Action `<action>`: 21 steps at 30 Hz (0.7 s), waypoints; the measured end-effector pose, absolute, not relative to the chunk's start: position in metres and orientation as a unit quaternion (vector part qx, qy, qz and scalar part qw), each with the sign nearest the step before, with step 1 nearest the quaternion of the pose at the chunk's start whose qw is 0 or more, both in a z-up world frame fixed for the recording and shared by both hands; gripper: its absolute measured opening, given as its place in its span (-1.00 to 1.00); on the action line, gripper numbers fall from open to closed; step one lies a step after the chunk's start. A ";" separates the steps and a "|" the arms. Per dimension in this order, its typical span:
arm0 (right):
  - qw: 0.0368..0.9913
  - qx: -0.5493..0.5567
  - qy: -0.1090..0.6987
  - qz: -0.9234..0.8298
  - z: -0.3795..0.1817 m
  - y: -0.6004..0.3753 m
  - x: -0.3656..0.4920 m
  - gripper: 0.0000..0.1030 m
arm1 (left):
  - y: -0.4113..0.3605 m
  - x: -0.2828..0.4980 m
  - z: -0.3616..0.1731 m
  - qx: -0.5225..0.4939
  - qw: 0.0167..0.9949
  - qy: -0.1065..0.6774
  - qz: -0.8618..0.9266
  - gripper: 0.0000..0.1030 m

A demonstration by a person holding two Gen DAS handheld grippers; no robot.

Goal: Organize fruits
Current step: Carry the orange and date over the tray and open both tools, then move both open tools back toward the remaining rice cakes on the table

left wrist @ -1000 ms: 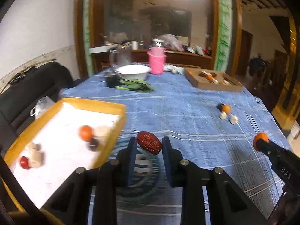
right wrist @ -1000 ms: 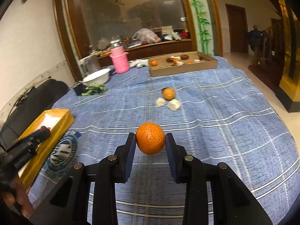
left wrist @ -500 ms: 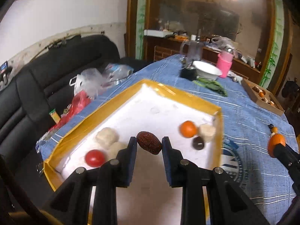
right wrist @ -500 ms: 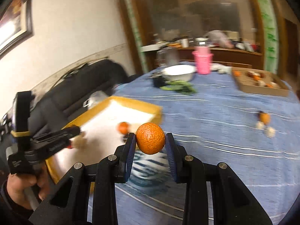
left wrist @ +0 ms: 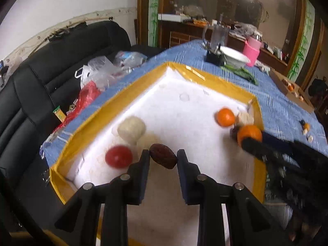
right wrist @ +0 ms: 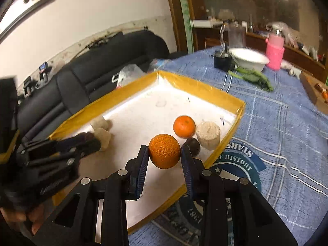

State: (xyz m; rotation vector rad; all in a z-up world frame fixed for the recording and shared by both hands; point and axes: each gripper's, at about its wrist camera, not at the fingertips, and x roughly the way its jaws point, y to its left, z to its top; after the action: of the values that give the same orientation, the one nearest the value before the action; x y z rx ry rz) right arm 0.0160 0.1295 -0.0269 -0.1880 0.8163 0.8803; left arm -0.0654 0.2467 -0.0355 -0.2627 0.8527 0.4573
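My left gripper (left wrist: 163, 160) is shut on a dark red date (left wrist: 164, 158), held low over the white floor of the yellow-rimmed tray (left wrist: 223, 86). Just left of the date lies a red tomato (left wrist: 119, 156), with a pale lump (left wrist: 131, 130) behind it. My right gripper (right wrist: 164, 153) is shut on an orange (right wrist: 164, 150) above the tray's right part. Beyond that orange lie a second orange (right wrist: 184, 126), a dark round fruit (right wrist: 193, 146) and a pale lump (right wrist: 208, 132). The left gripper shows blurred at the left of the right wrist view.
A black sofa (left wrist: 51, 65) with plastic bags (left wrist: 98, 75) lies left of the tray. On the blue cloth behind stand a white bowl (right wrist: 249, 58), a pink cup (right wrist: 274, 52) and green vegetables (right wrist: 254, 76). A cardboard box (left wrist: 293, 90) and loose fruits (left wrist: 306, 126) are far right.
Both grippers swung left from over the blue cloth to over the tray, each still holding its fruit. The date now hangs beside the tomato, the orange near the tray's other orange.
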 end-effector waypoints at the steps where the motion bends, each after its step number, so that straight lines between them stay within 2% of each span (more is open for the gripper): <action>1: 0.819 -0.087 0.390 0.412 -0.030 0.131 0.020 -0.39 | 0.246 -0.066 -0.038 -0.124 0.875 0.413 0.220 -0.43; 7: 0.808 -0.094 0.409 0.413 -0.038 0.137 0.029 -0.39 | 0.247 -0.067 -0.046 -0.123 0.866 0.424 0.233 -0.42; 9: 0.810 -0.095 0.406 0.412 -0.037 0.136 0.027 -0.21 | 0.248 -0.069 -0.045 -0.119 0.865 0.423 0.241 -0.41; 10: 0.812 -0.093 0.401 0.413 -0.034 0.134 0.025 -0.18 | 0.249 -0.070 -0.044 -0.120 0.865 0.421 0.247 -0.31; 11: 0.815 -0.092 0.397 0.412 -0.030 0.131 0.023 -0.15 | 0.250 -0.072 -0.043 -0.122 0.863 0.419 0.253 -0.10; 13: 0.823 -0.088 0.385 0.409 -0.023 0.122 0.021 -0.02 | 0.251 -0.077 -0.039 -0.125 0.865 0.409 0.264 0.20; 14: 0.826 -0.085 0.380 0.408 -0.020 0.119 0.021 0.06 | 0.251 -0.078 -0.036 -0.123 0.866 0.403 0.269 0.28; 16: 0.835 -0.078 0.367 0.402 -0.011 0.103 0.018 0.16 | 0.249 -0.081 -0.030 -0.112 0.869 0.393 0.280 0.34; 18: 0.845 -0.071 0.355 0.394 -0.003 0.088 0.015 0.38 | 0.244 -0.083 -0.023 -0.097 0.871 0.386 0.288 0.42; 21: 0.856 -0.059 0.343 0.382 0.005 0.063 0.010 0.56 | 0.232 -0.085 -0.010 -0.076 0.880 0.366 0.294 0.54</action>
State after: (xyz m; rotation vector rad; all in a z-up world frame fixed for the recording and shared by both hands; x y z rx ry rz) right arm 0.0100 0.0625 0.0054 -0.1231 0.7203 0.8029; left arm -0.0853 0.2317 -0.0100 -0.1584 0.7619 0.6128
